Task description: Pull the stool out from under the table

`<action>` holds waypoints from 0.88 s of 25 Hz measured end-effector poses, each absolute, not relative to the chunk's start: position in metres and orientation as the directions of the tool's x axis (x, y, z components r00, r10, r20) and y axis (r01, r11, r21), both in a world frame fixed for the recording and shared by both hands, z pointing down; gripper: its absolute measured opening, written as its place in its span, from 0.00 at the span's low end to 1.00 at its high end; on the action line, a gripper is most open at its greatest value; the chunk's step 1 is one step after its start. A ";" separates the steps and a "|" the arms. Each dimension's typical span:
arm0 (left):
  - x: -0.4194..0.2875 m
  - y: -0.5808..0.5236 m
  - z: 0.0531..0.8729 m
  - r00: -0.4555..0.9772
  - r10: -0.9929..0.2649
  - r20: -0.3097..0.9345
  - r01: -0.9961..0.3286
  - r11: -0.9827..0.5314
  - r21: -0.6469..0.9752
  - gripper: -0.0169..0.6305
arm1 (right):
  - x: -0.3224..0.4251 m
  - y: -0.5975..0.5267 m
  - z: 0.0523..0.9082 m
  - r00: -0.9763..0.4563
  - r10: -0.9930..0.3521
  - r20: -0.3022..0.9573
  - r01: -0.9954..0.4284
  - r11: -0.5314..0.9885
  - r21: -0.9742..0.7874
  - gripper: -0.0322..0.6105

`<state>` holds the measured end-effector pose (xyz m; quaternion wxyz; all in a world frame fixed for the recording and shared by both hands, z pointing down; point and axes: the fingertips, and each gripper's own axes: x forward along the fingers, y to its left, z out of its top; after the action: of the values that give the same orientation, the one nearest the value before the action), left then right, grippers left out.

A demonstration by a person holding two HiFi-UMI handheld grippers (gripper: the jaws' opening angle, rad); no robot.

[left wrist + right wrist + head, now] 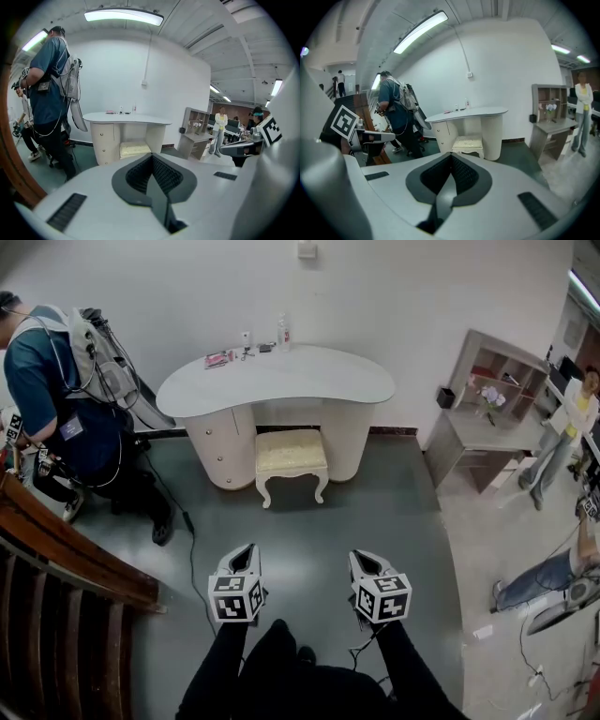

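A cream stool (292, 453) with a padded seat and curved legs stands half under the white kidney-shaped dressing table (277, 381) against the far wall. It also shows in the left gripper view as the stool (134, 149) and in the right gripper view as the stool (468, 143). My left gripper (245, 552) and right gripper (362, 560) hang side by side over the grey floor, well short of the stool. Both are shut with nothing between the jaws. The same shut left gripper (152, 157) and right gripper (451, 157) point toward the table.
A person with a backpack (70, 395) stands left of the table, a cable (187, 521) trailing on the floor. A wooden stair rail (66, 568) runs at the left. A grey shelf desk (487, 418) and other people (562, 432) are at the right.
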<state>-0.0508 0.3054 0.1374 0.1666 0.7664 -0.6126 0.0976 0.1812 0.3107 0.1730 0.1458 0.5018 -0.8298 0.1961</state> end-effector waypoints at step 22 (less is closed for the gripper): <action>-0.088 0.121 0.178 0.246 -0.857 0.453 -0.967 -0.186 0.173 0.07 | 0.154 0.133 0.199 -0.409 -0.756 0.511 -0.910 0.375 -0.175 0.05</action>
<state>-0.0884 0.1213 0.1779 0.2152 0.7595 -0.6004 0.1281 0.1541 0.1330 0.1990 0.1759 0.5141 -0.8102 0.2198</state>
